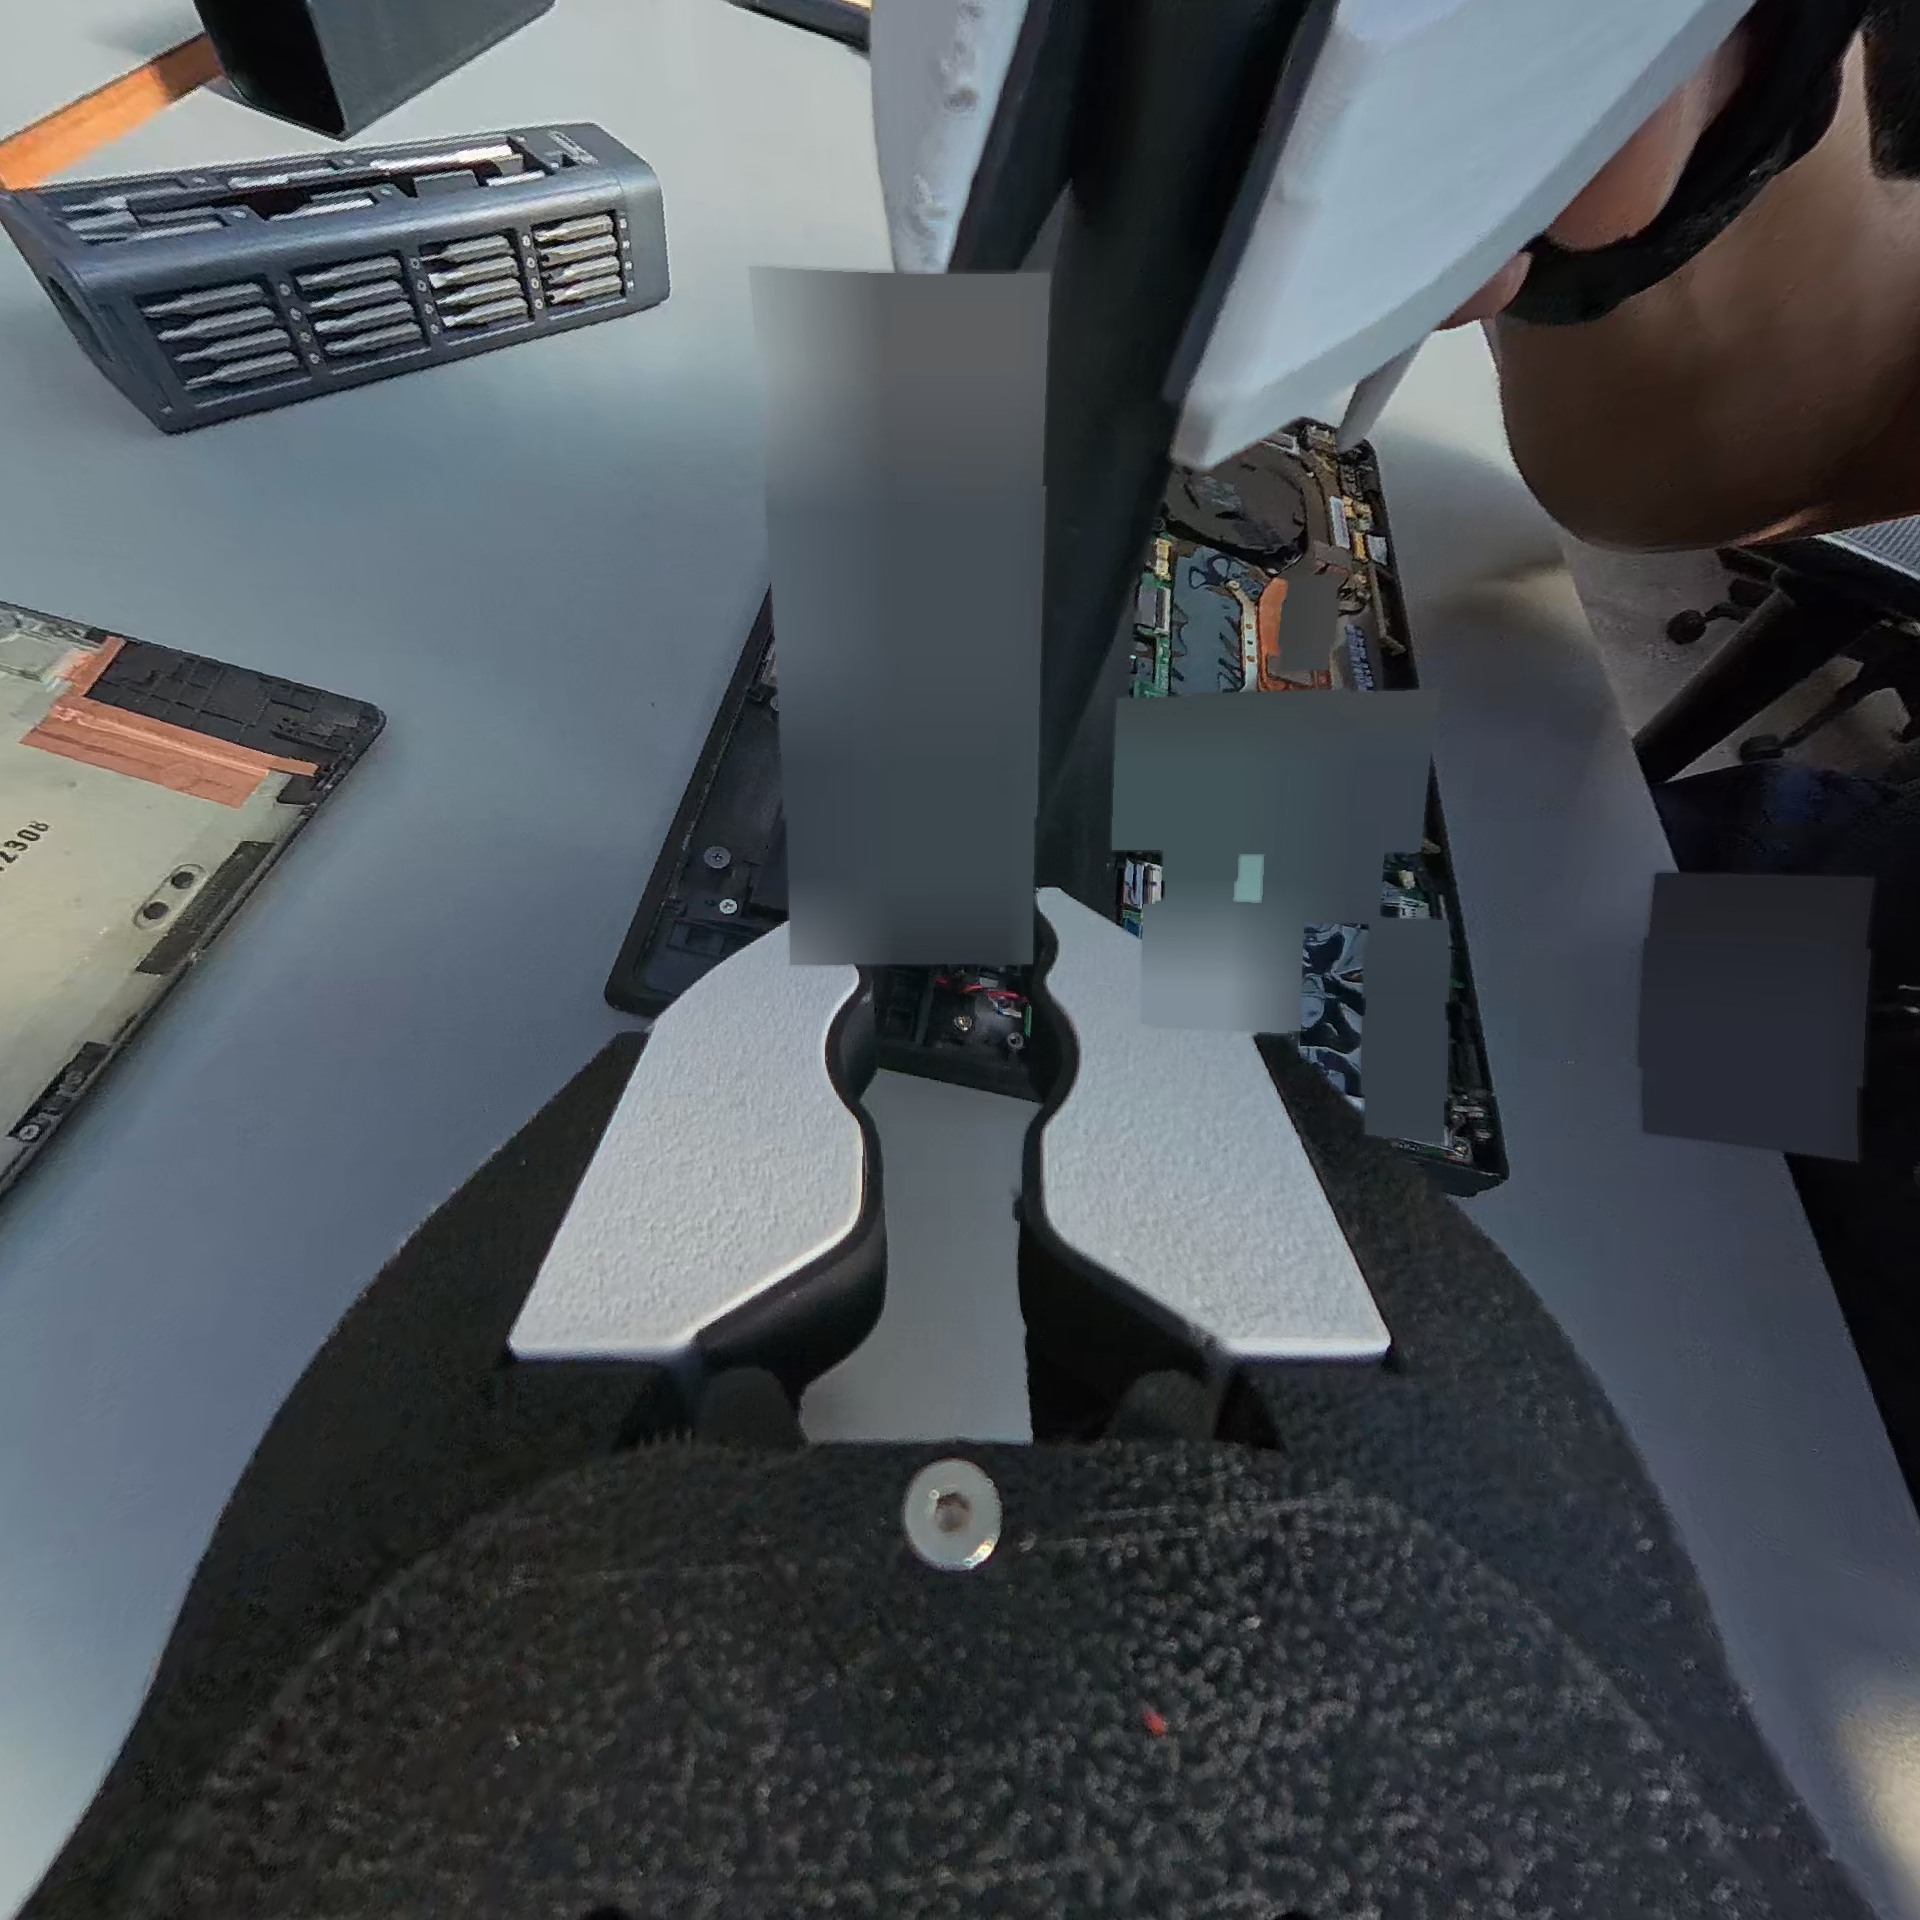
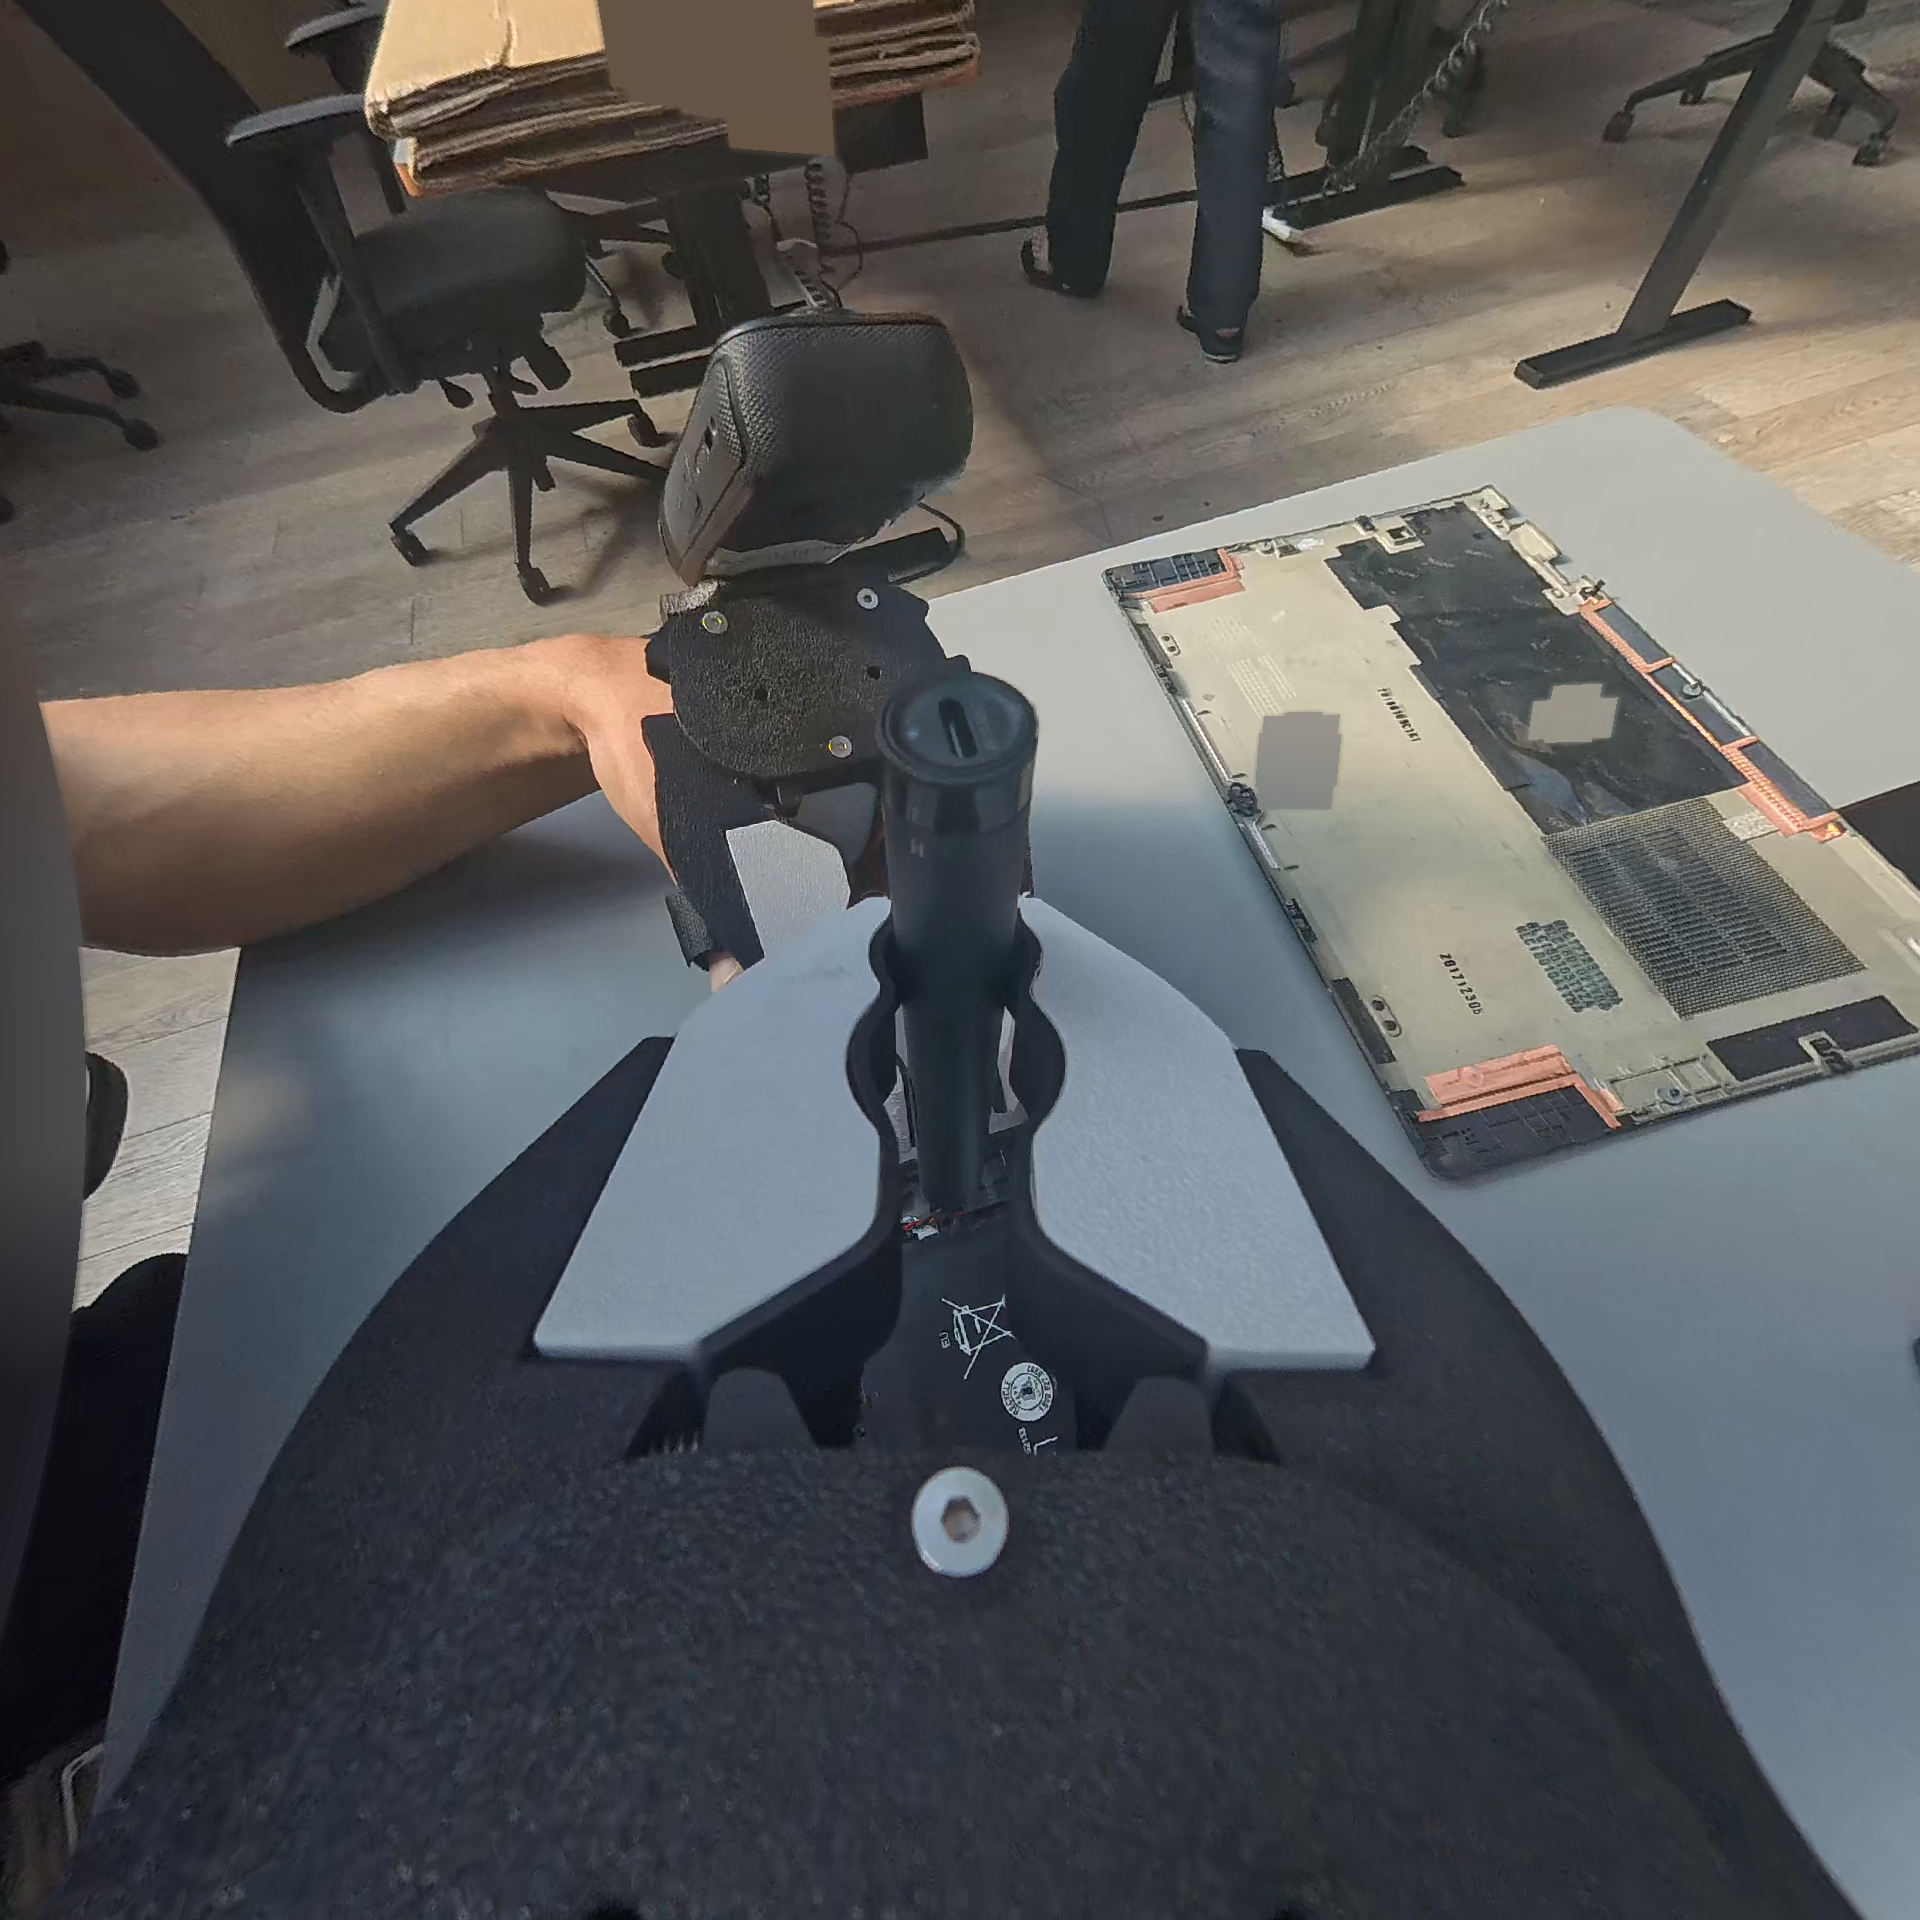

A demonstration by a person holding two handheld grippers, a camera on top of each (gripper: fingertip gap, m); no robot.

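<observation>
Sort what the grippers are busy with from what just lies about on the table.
In use: black screwdriver, clamped in right gripper; opened laptop, just ahead of the left gripper.
Lying about: bit case; detached bottom cover.

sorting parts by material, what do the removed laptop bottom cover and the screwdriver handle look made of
Laptop bottom cover: probably metal, going by its pale matte inner face, with copper-coloured strips and black film patches. Screwdriver handle: smooth black with a satin sheen; metal or plastic, unclear.
</observation>
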